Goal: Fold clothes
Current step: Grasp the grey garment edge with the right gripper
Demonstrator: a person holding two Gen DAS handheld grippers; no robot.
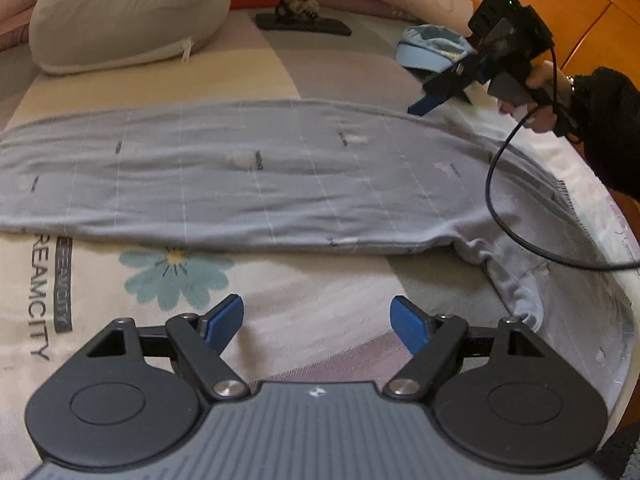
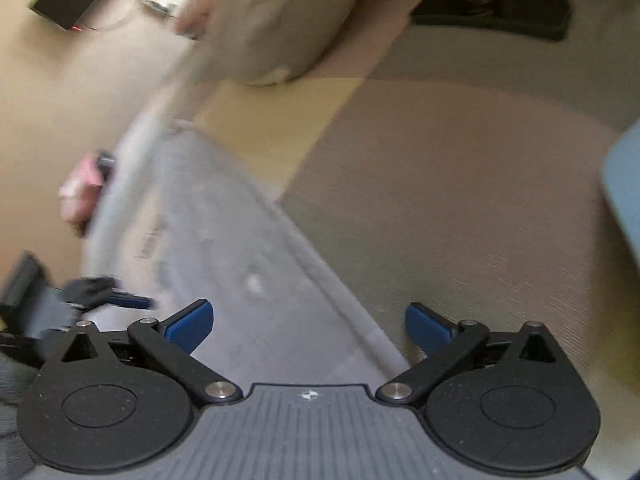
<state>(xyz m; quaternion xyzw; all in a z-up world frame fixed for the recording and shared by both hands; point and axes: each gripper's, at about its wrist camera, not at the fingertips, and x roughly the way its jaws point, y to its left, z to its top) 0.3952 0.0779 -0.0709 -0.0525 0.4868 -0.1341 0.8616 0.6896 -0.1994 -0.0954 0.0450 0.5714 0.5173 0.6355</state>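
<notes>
A long grey garment (image 1: 260, 176) with thin pale grid lines lies flat across the bed as a wide band, its right end bunched at the bed's edge. My left gripper (image 1: 318, 320) hovers open over the printed sheet just short of the garment's near edge, with nothing between its blue pads. A hand holds my right gripper (image 1: 424, 105) above the garment's far right corner. In the blurred right wrist view that gripper (image 2: 310, 326) stands open over the garment (image 2: 224, 240), holding nothing. The left gripper's blue finger (image 2: 132, 301) shows at the left.
A beige pillow (image 1: 128, 12) lies at the far left of the bed. Behind the garment are a flat black object (image 1: 304, 24) with a fluffy thing on it and a light blue cap (image 1: 432, 48). A black cable (image 1: 496, 200) hangs over the garment's right end. Wooden furniture (image 1: 580, 8) stands at the right.
</notes>
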